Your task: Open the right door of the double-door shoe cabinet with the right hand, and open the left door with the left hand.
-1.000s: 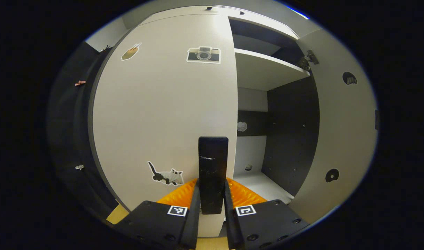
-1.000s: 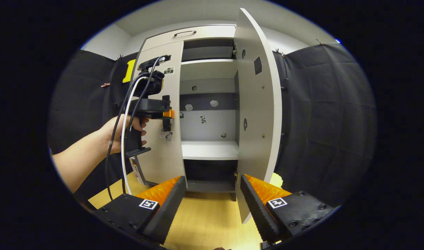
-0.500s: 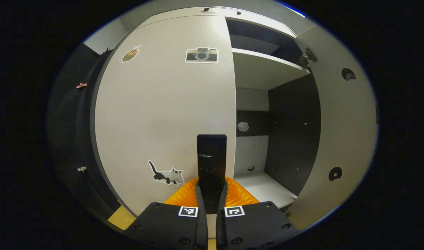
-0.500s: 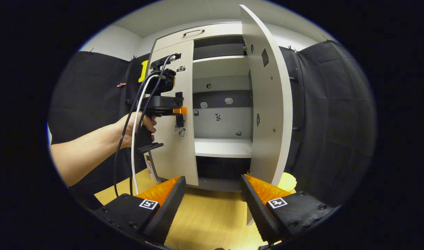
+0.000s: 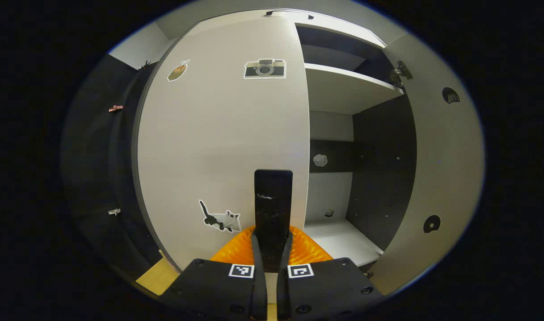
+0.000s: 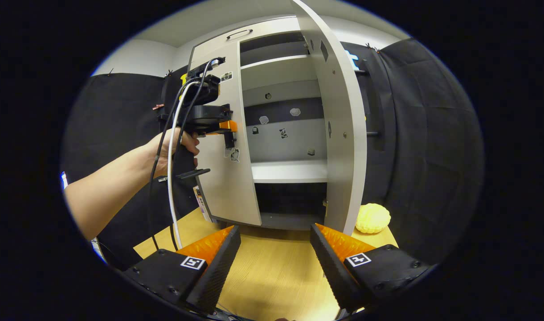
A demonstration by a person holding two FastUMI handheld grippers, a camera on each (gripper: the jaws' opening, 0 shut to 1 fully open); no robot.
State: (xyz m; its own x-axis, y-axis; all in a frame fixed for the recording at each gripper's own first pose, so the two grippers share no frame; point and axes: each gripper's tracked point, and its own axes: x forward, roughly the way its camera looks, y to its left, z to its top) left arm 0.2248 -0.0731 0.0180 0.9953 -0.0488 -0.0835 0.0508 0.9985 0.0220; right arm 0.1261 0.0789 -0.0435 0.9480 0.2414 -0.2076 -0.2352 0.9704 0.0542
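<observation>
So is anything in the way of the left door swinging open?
Nothing visible blocks it. The left gripper is shut on the left door's handle, and the wooden floor in front of the left door looks bare.

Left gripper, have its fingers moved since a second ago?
Yes. The left gripper has closed inward onto the black handle of the left door; a second ago, gaps showed on both sides of that handle.

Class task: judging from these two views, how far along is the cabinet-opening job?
Done: the right door stands swung wide, and the right gripper is open and off it. In hand: the left gripper is shut on the left door's handle. Left: the left door looks closed and needs pulling open.
</observation>
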